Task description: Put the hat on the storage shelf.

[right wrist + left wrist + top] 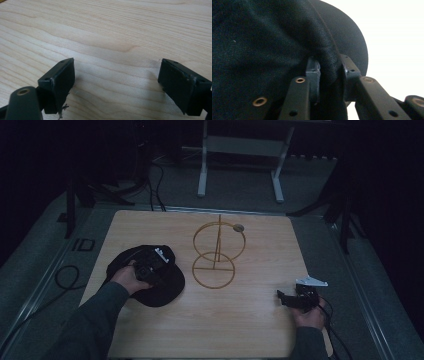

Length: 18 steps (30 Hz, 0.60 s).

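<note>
The black cap [150, 280] is lying on the bench [240, 320], left of the gold wire stand [216, 255]. It looks light, soft and floppy, likely to sag when lifted, so a pinch on a fold of crown fabric suits it. The left tool [328, 72] is doing just that, closed on a bunched ridge of cloth. The right tool [116, 82] is gaping wide, empty, well right of the stand.

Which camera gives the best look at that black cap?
The high view: the whole black cap lies on the table. The left gripper view shows its fabric close up, pinched by the left hand-held gripper.
</note>
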Motion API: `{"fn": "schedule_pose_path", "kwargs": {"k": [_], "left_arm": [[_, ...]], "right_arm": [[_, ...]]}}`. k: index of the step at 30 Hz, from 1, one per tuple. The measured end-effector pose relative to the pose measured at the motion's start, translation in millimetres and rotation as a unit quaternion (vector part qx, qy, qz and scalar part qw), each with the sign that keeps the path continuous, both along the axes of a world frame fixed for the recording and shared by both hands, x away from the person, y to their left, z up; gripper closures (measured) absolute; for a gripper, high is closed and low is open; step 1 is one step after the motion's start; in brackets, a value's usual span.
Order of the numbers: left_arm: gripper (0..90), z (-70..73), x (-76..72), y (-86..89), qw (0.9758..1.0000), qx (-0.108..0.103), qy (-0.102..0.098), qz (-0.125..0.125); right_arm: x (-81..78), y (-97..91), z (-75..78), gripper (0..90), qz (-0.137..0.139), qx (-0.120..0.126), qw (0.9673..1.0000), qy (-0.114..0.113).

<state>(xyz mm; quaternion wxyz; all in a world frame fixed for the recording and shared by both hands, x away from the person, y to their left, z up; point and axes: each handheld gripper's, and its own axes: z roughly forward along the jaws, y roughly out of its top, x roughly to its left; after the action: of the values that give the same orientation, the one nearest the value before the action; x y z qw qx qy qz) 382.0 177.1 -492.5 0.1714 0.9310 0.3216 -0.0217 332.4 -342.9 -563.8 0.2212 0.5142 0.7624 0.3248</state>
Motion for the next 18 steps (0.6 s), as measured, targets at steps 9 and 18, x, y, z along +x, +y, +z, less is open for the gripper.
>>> {"fn": "schedule_pose_path", "kwargs": {"k": [9, 18], "left_arm": [[77.8, 7.3, 2.7, 8.3, 0.9982, 0.056, -0.022, -0.002], [77.8, 21.6, 4.1, 12.6, 0.9971, 0.071, -0.025, -0.008]], "right_arm": [[0.0, 0.0, 0.0, 14.0, 0.0, 0.0, 1.0, 0.0], [-0.1, 0.0, 0.0, 14.0, 0.0, 0.0, 1.0, 0.0]]}}
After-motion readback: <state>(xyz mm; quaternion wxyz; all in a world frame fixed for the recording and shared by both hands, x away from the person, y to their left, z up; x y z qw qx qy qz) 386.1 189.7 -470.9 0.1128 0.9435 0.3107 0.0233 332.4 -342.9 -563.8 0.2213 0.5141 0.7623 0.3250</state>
